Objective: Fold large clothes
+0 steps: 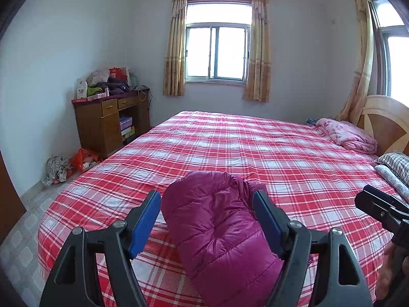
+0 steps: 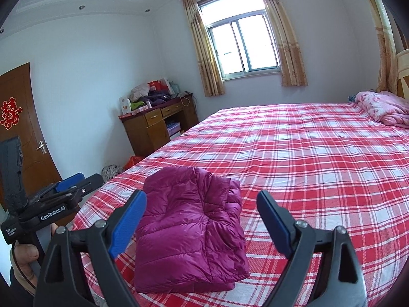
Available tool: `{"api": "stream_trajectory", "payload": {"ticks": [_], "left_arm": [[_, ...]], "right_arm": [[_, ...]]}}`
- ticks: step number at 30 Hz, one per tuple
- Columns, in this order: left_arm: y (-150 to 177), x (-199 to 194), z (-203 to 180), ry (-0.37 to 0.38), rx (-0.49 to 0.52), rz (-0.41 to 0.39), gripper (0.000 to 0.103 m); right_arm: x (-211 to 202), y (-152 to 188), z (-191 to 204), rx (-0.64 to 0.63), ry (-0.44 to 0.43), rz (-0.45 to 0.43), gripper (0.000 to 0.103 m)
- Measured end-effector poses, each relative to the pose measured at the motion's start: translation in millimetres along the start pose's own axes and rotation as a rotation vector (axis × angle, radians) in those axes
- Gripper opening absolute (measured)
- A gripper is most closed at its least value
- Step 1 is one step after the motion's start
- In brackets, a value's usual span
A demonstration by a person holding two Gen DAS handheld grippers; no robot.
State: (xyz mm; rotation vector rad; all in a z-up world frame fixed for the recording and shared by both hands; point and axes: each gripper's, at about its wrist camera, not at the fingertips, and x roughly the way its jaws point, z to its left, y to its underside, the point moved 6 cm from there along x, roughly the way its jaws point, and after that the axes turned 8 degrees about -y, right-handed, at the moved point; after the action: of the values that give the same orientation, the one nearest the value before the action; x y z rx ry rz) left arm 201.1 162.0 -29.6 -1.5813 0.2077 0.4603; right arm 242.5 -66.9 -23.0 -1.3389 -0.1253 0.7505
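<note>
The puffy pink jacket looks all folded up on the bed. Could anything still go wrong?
Maybe. The jacket is puffy, so with both grippers open and off it, the folds might spring back open. It also sits near the bed's front edge, so a bump from the left gripper or right gripper could nudge it toward the floor.

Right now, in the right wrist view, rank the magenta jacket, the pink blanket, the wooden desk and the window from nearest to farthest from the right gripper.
1. Magenta puffer jacket, folded on the bed just ahead of the right gripper.
2. Wooden desk, far left.
3. Pink blanket, far right by the headboard; too close to the desk to call.
4. Window, back wall.
</note>
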Motion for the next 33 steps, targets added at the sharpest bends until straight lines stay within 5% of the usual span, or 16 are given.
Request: {"api": "stream_trajectory", "payload": {"ticks": [22, 33], "left_arm": [[4.1, 0.6, -8.6, 0.002, 0.024, 0.006, 0.076], [-1.1, -3.7, -5.7, -0.024, 0.022, -0.016, 0.085]], "right_arm": [[-0.7, 5.8, -0.7, 0.019, 0.000, 0.001, 0.091], [-5.2, 3.6, 5.5, -0.001, 0.002, -0.021, 0.091]]}}
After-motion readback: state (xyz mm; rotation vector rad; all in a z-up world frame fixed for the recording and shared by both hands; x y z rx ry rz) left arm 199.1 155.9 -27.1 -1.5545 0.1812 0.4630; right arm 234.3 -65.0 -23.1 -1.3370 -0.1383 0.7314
